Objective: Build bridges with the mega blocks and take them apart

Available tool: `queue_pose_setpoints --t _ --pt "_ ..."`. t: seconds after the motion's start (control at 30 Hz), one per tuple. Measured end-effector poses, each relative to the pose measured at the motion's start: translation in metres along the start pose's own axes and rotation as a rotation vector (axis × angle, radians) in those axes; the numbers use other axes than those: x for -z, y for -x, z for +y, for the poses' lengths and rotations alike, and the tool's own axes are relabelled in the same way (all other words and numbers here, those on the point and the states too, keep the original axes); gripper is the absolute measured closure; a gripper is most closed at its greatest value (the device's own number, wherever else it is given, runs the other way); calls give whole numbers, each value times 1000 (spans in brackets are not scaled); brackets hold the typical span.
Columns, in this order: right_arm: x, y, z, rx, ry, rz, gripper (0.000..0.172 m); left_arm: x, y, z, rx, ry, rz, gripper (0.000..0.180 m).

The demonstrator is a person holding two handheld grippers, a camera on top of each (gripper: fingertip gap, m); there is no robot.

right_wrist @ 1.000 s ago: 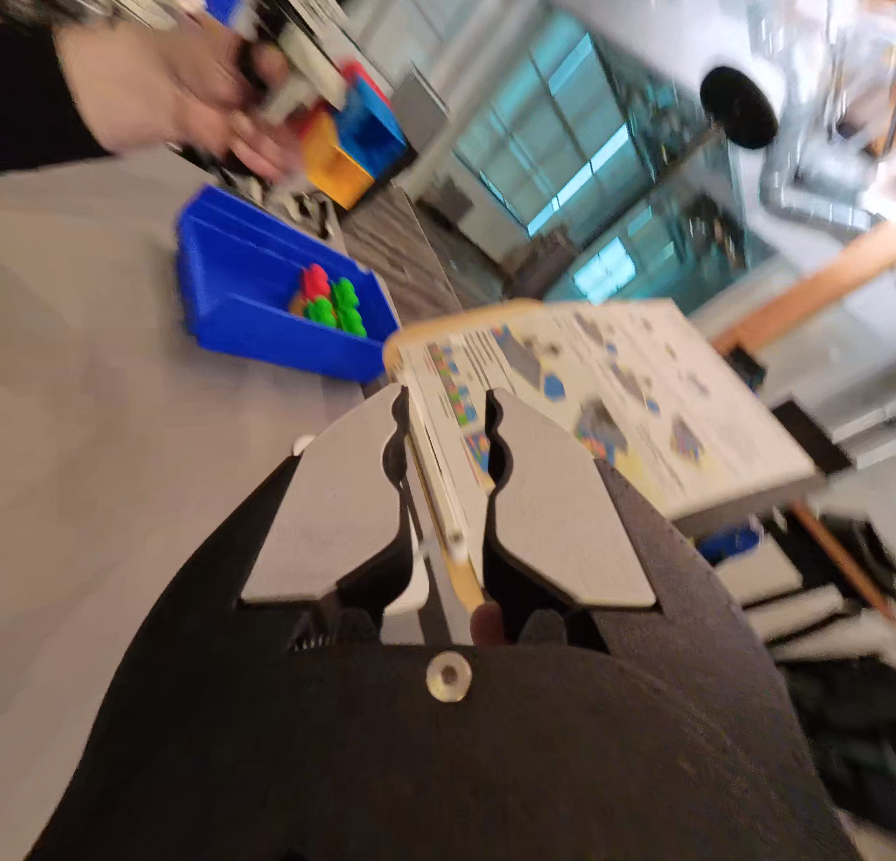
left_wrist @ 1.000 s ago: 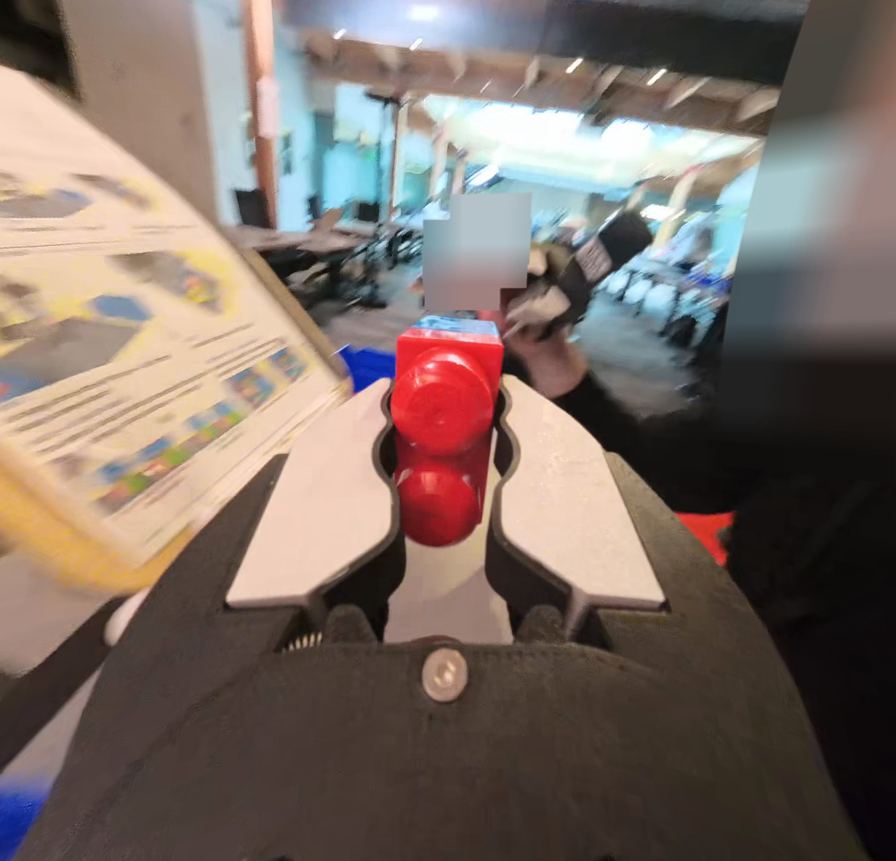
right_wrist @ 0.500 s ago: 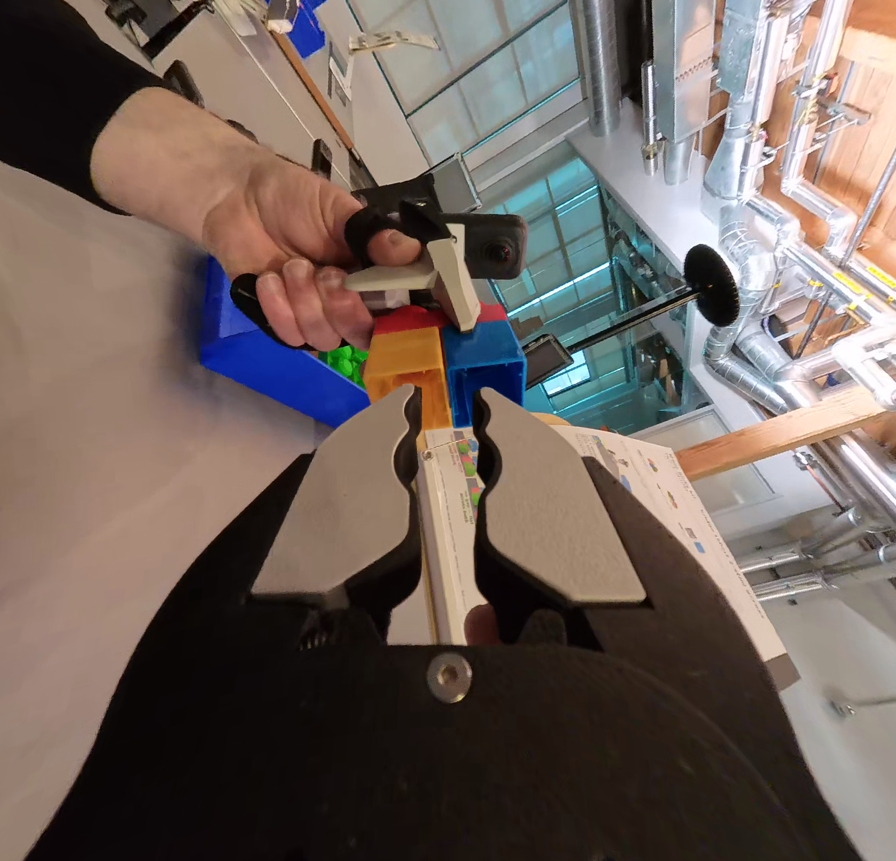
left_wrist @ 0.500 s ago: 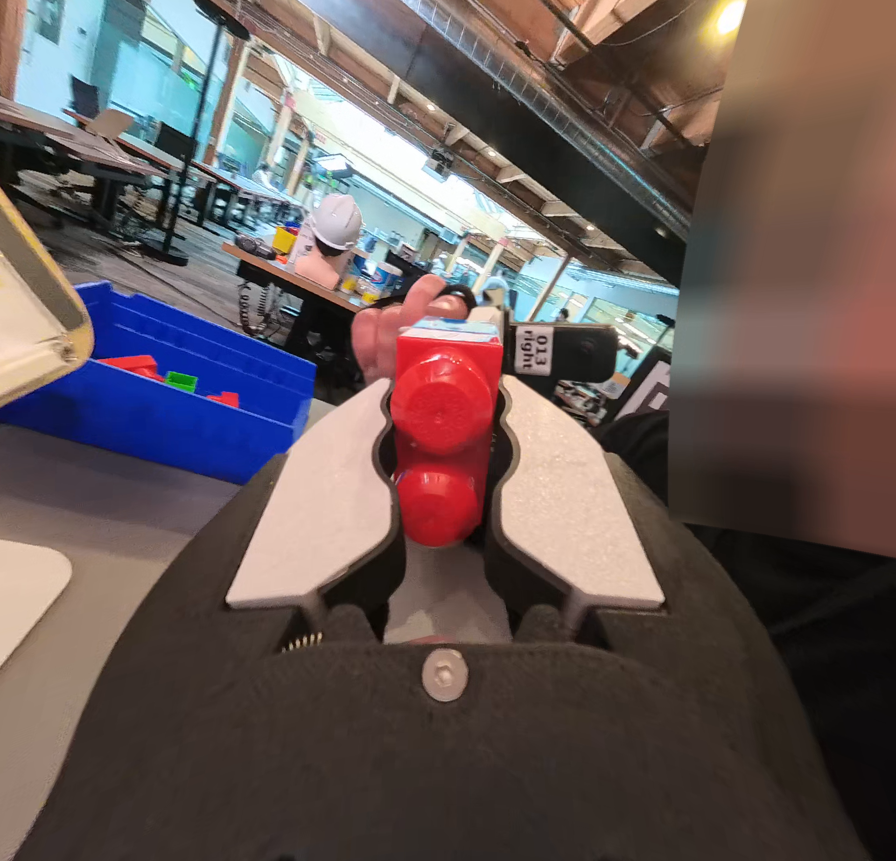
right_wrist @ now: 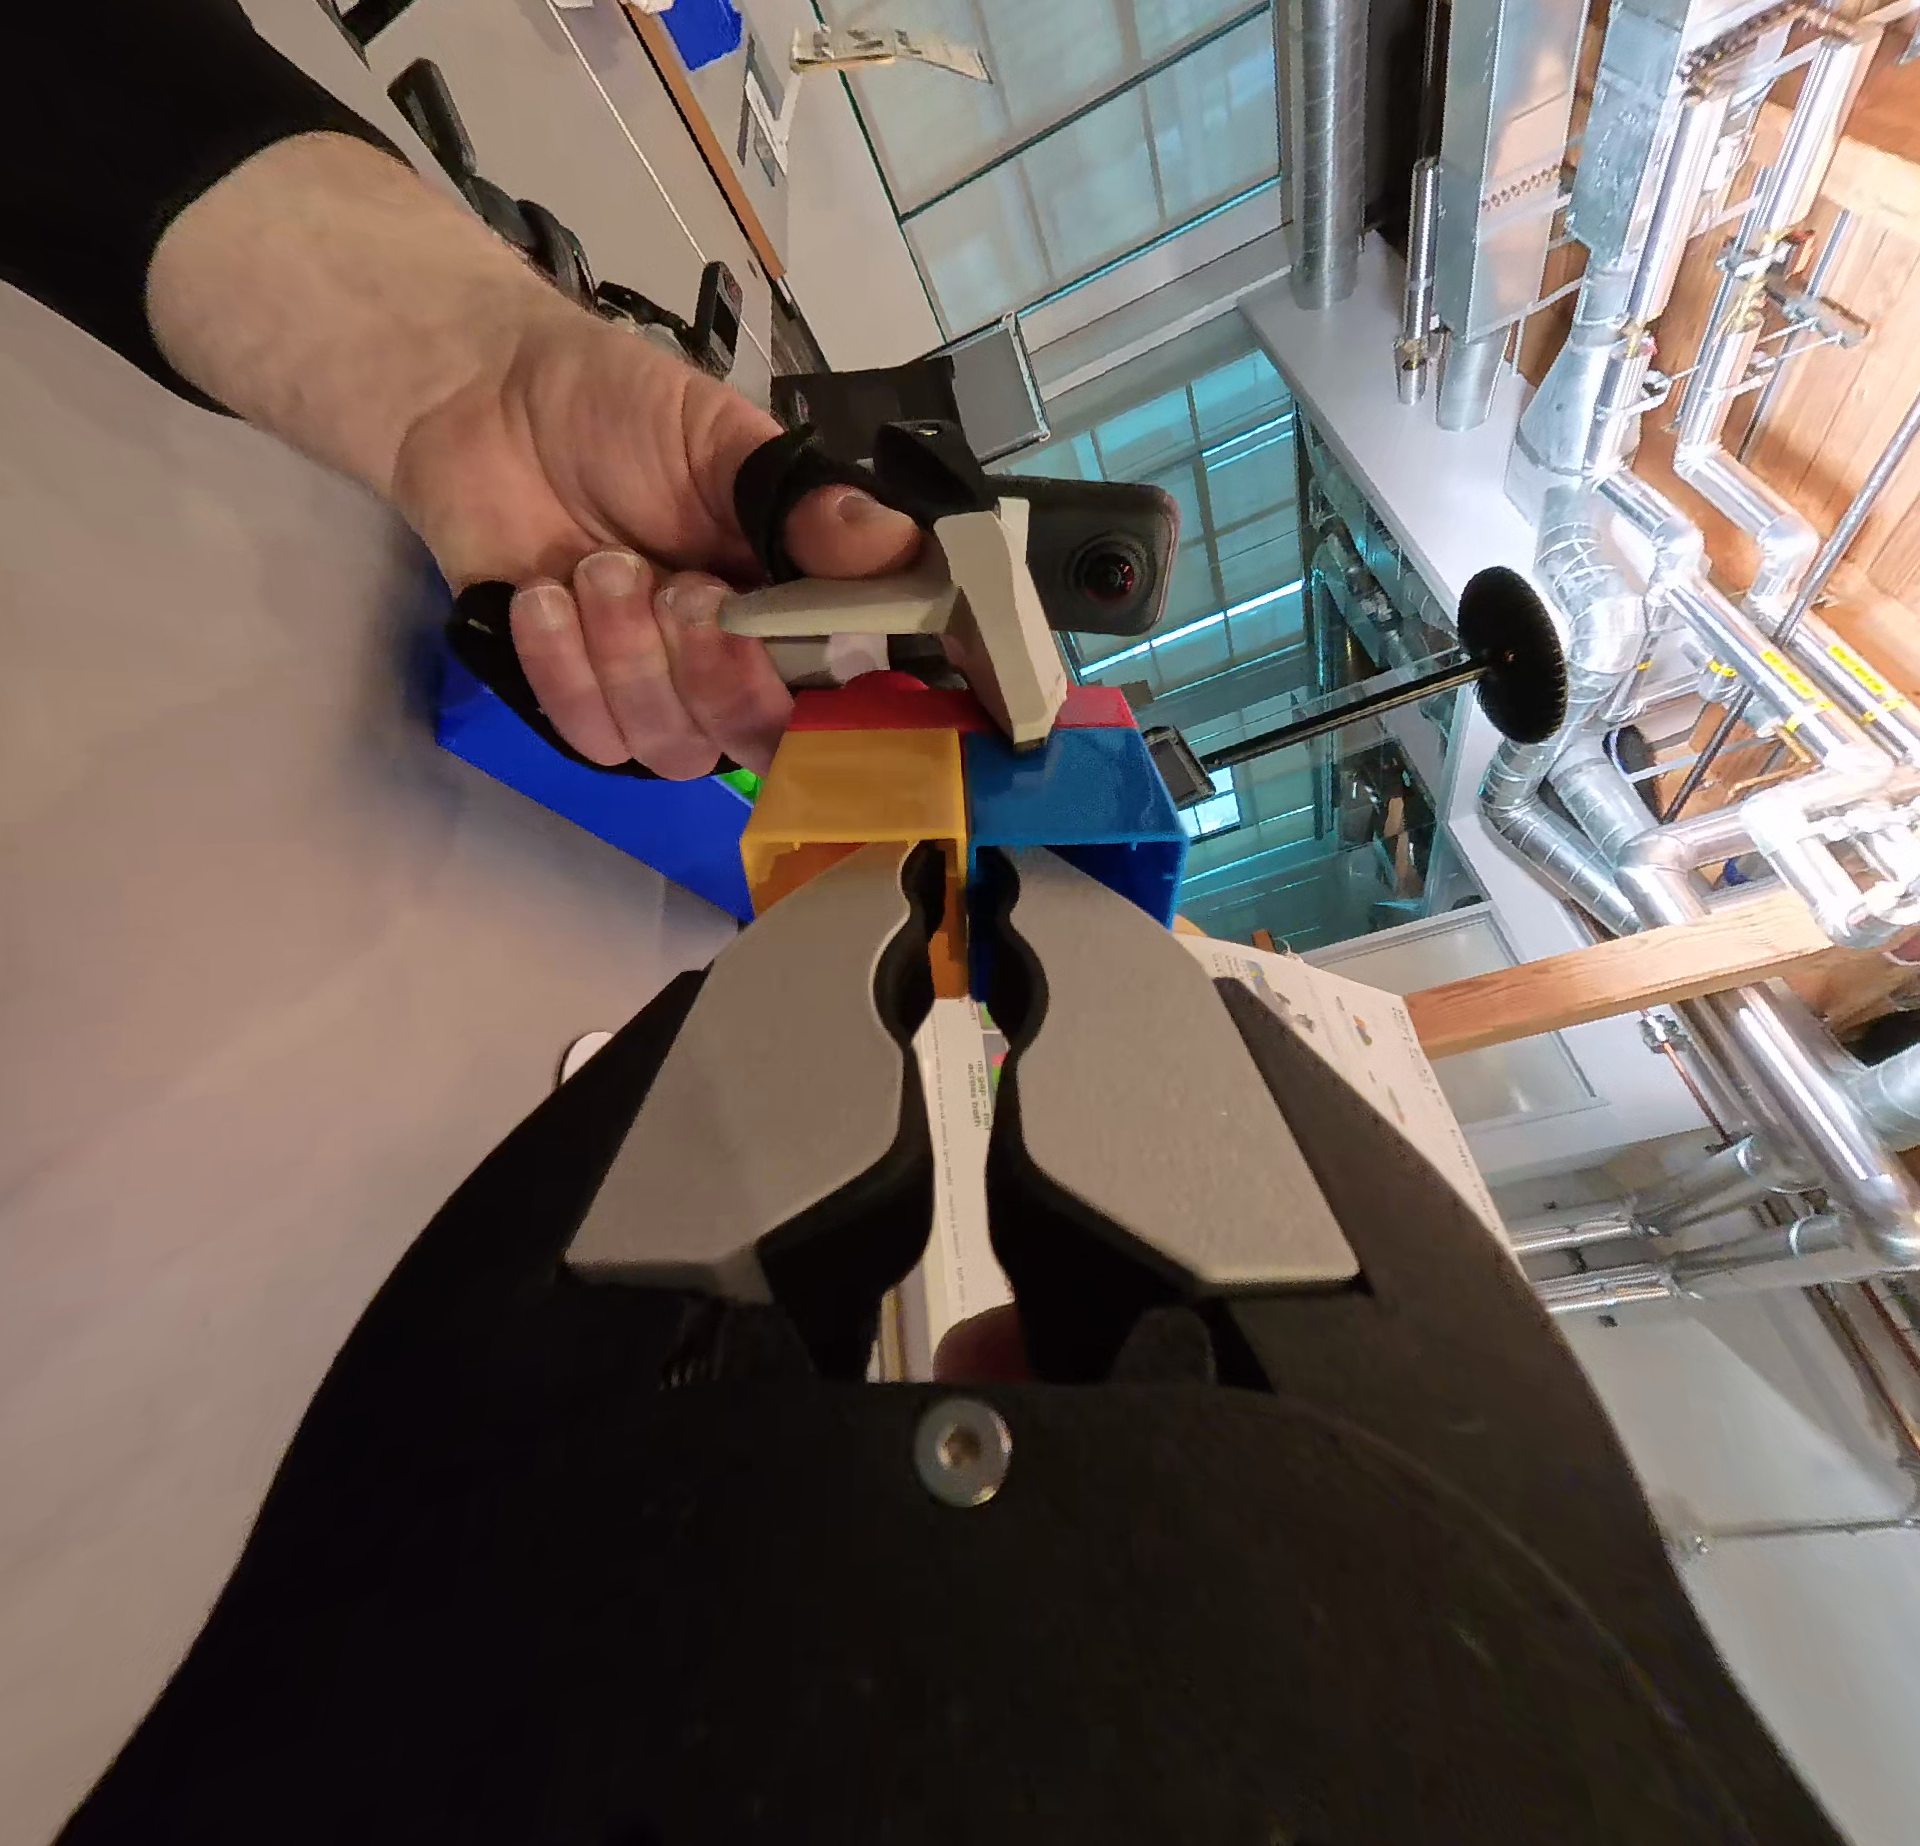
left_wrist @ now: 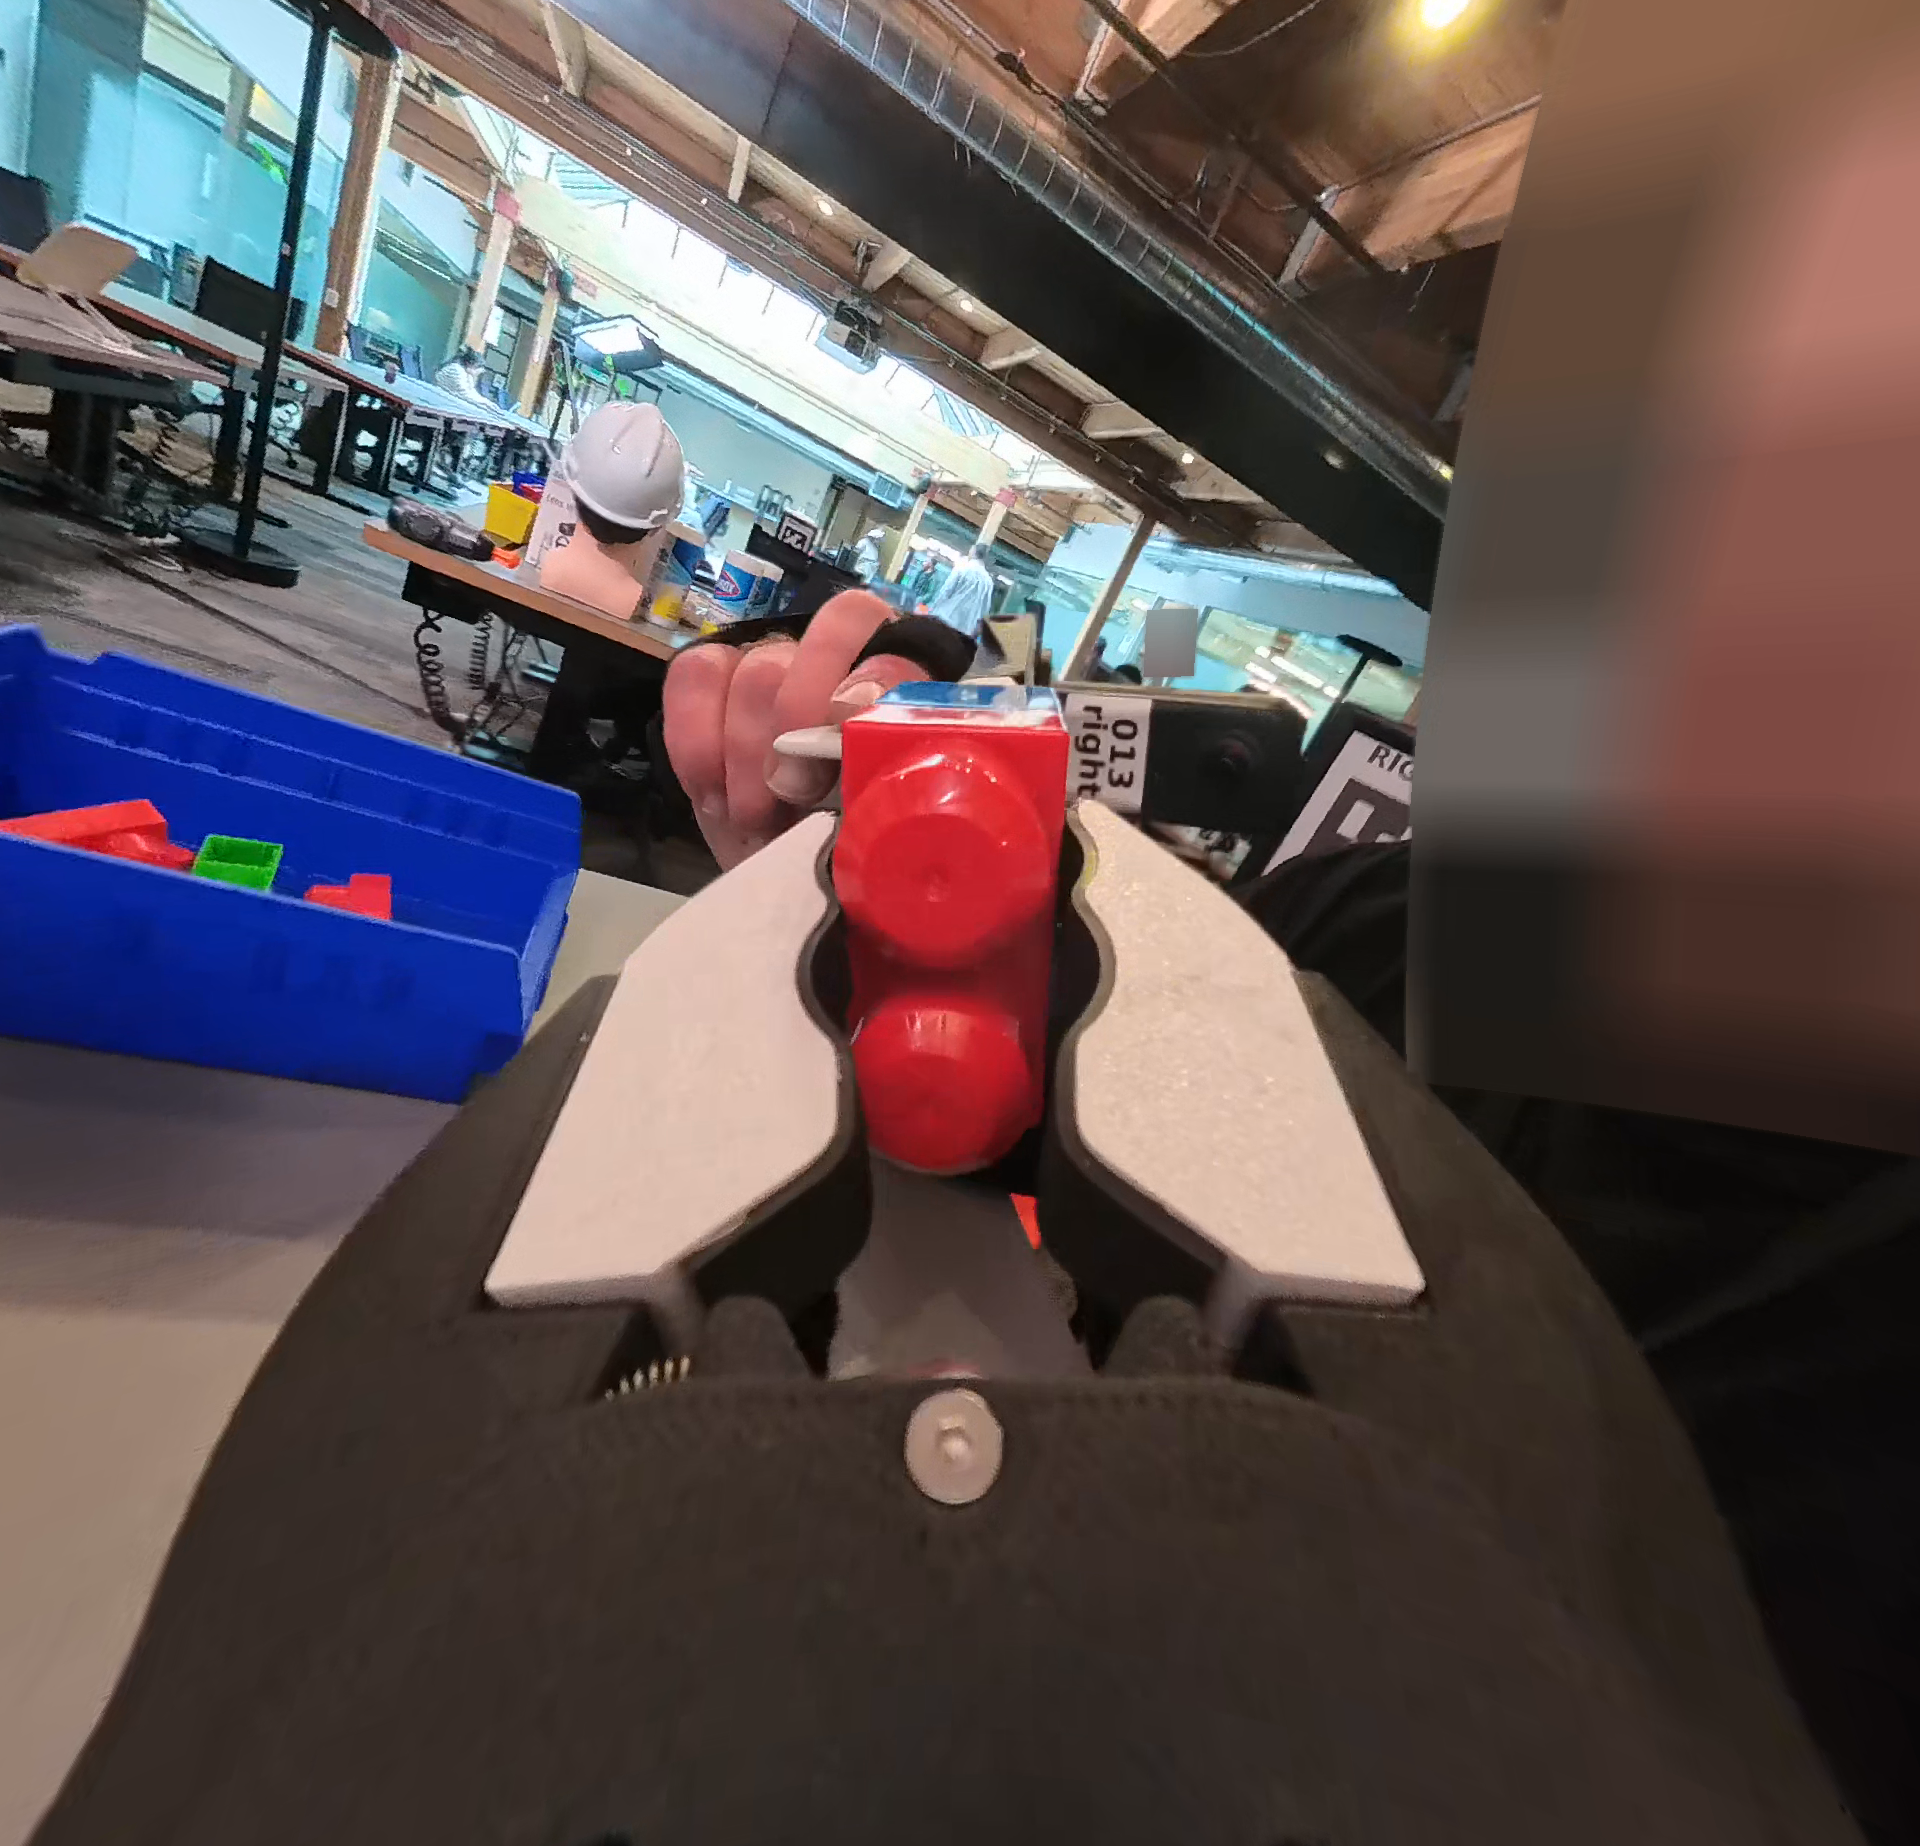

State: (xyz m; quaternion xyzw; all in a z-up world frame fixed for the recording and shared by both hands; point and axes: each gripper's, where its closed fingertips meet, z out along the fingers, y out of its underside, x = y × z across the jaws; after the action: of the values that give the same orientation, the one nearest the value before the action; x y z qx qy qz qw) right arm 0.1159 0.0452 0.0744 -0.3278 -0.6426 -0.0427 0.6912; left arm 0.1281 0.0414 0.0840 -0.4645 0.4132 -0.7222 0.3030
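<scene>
**benchwatcher:** Grey table (left_wrist: 125, 1277) took up most of the left wrist shot, with the blue bin (left_wrist: 312, 965) sitting on it off to the left, a few red and green blocks (left_wrist: 239, 856) inside. Person's left hand (right_wrist: 582, 549) was the big thing in the right wrist view: forearm in from the upper left, fingers curled round the handle, thumb through a black loop.

**umi_tinker:** And the left gripper (left_wrist: 951, 861)?

**benchwatcher:** Clamped on the red block (left_wrist: 945, 923), both pads tight on its sides, studs facing the camera. That red one was the top piece of a little bridge held up off the table, with the yellow block (right_wrist: 862, 794) and blue block (right_wrist: 1070, 788) side by side on it.

**umi_tinker:** Right gripper (right_wrist: 961, 923) holding anything?

**benchwatcher:** Fingers nearly together, pinching where the yellow and blue walls met, open hollow ends facing it. Printed sheet (right_wrist: 1351, 1048) showed behind the right finger. Right hand (left_wrist: 769, 736) peeked out behind the red block.
</scene>
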Motion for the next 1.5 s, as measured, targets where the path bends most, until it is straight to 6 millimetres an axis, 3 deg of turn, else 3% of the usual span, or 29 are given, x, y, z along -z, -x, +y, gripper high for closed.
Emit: queue_pose_setpoints --t 0.03,0.13,0.2,0.27,0.37,0.47,0.57,0.7,0.83,0.93,1.03,1.1,1.13,1.2,1.3,1.4,1.5 --pt "2 -1 -4 14 -2 2 166 -2 -4 0 -27 10 -9 145" --pt "12 -6 -15 66 6 20 166 -4 -19 -5 -75 6 -9 144" --pt "36 -31 -21 38 -16 96 167 27 -19 -37 -84 -128 -43 144" --pt "67 -58 -18 67 19 170 167 53 -14 -51 -174 -126 -140 143" --pt "97 -80 -6 66 96 223 167 52 -22 -54 -212 -100 -159 144" --pt "112 -93 47 27 281 243 167 44 -23 -45 -246 -27 -181 144" --pt "128 -98 123 -101 462 246 166 42 -20 -40 -279 22 -203 144" --pt "150 -80 222 -297 714 202 165 48 -13 -41 -261 21 -225 144" --pt "170 -26 293 -512 939 -4 165 49 -1 -35 -244 58 -255 144" --pt "188 17 328 -627 1111 -157 165 50 8 -31 -222 64 -261 144" --pt "205 55 344 -831 1227 -280 159 52 18 -27 -201 70 -271 144" --pt "221 72 354 -939 1337 -310 111 53 21 -26 -187 67 -269 144" --pt "227 72 357 -957 1373 -300 103 54 24 -26 -183 66 -275 144" --pt "227 54 354 -936 1356 -217 103 54 28 -23 -170 73 -272 144" --pt "211 9 323 -802 1253 -94 110 52 33 -18 -155 87 -265 144" --pt "160 -38 250 -601 928 -11 131 48 35 -13 -132 94 -245 144" --pt "100 -56 152 -470 556 -15 139 40 32 -9 -83 76 -184 144"
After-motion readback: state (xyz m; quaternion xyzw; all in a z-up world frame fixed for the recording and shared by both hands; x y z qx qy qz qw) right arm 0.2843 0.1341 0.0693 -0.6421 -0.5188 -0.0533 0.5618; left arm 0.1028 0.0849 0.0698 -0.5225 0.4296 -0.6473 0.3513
